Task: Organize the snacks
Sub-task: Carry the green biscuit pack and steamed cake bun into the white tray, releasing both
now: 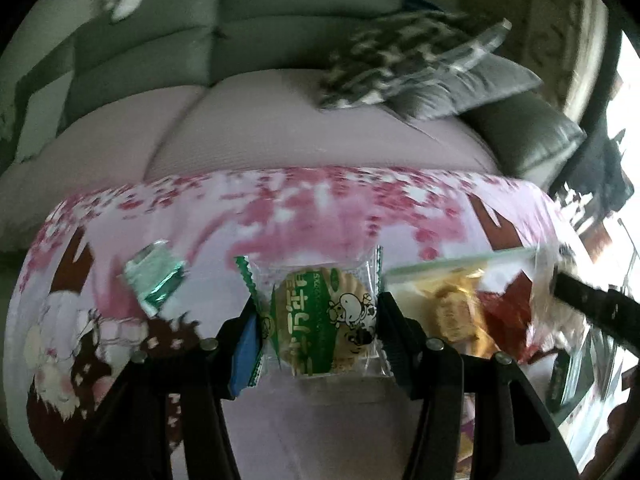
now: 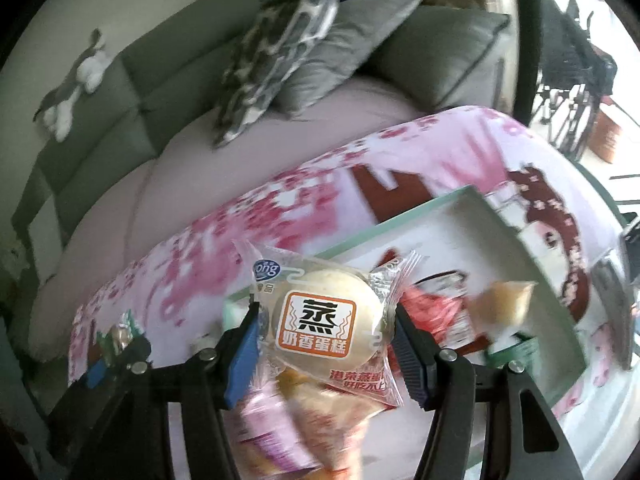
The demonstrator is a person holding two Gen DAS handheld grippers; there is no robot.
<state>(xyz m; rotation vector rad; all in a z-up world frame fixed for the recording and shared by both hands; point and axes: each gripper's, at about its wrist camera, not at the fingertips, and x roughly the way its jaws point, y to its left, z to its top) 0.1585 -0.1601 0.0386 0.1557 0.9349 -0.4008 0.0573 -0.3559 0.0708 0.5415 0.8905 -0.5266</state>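
My left gripper (image 1: 318, 316) is shut on a green-and-white cracker packet with a cow picture (image 1: 320, 316), held above the pink flowered tablecloth (image 1: 320, 200). My right gripper (image 2: 324, 320) is shut on a clear-wrapped steamed cake packet with an orange label (image 2: 324, 320), held over the near left corner of a white tray with a pale green rim (image 2: 440, 204). The tray holds a red packet (image 2: 436, 312) and a yellowish packet (image 2: 504, 304). In the left wrist view the tray (image 1: 460, 262) is at the right with yellow and red snacks in it.
A small green foil packet (image 1: 154, 276) lies on the cloth at the left. More blurred snack packets (image 2: 304, 412) lie below the right gripper. Behind the table is a sofa with a pink cover (image 1: 304, 120) and grey cushions (image 2: 320, 40). The left gripper shows at the left of the right wrist view (image 2: 116, 352).
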